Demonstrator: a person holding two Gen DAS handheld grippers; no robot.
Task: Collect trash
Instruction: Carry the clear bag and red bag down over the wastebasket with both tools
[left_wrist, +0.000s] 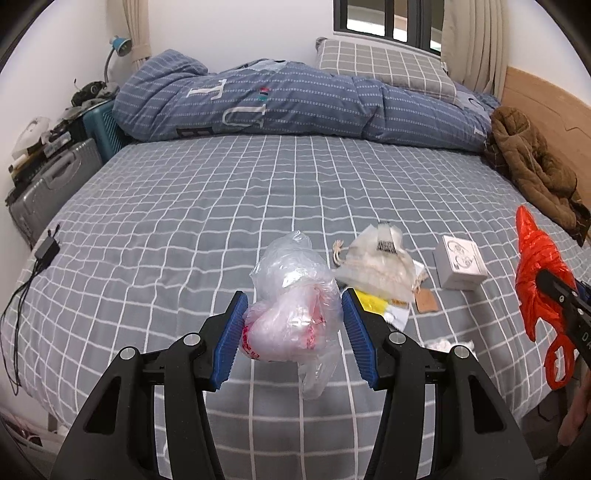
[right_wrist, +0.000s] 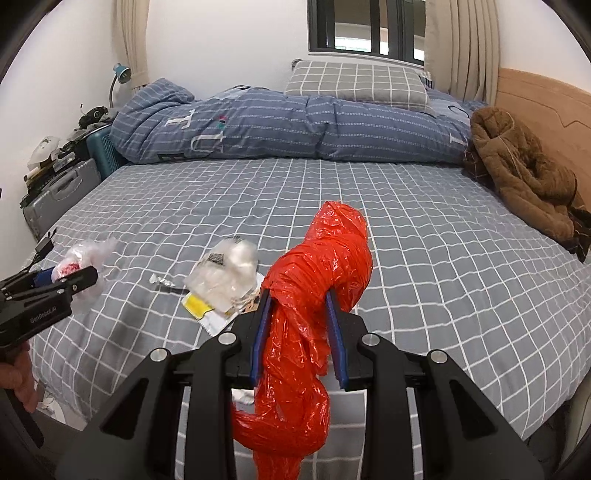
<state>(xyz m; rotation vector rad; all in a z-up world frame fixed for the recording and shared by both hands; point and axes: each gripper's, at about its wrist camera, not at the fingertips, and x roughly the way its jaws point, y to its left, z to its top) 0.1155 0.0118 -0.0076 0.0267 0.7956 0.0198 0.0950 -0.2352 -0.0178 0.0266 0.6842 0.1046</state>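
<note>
My left gripper (left_wrist: 292, 306) is shut on a crumpled clear plastic bag (left_wrist: 291, 295) with red print, held above the grey checked bed (left_wrist: 166, 229). My right gripper (right_wrist: 297, 299) is shut on a twisted orange-red plastic bag (right_wrist: 325, 266) that hangs down below its blue pads. The red bag (left_wrist: 535, 280) shows at the right edge of the left wrist view, and the clear bag (right_wrist: 79, 264) at the left edge of the right wrist view. On the sheet lie a whitish crumpled bag (left_wrist: 376, 262), a yellow and white wrapper (left_wrist: 384, 308) and a small white box (left_wrist: 461, 266).
A rolled blue quilt (left_wrist: 295, 103) and a checked pillow (left_wrist: 384, 66) lie at the far side of the bed. A brown jacket (left_wrist: 532, 166) sits by the wooden headboard at right. A charger with cable (left_wrist: 44, 254) lies at the left edge; suitcases (left_wrist: 55, 184) stand beyond.
</note>
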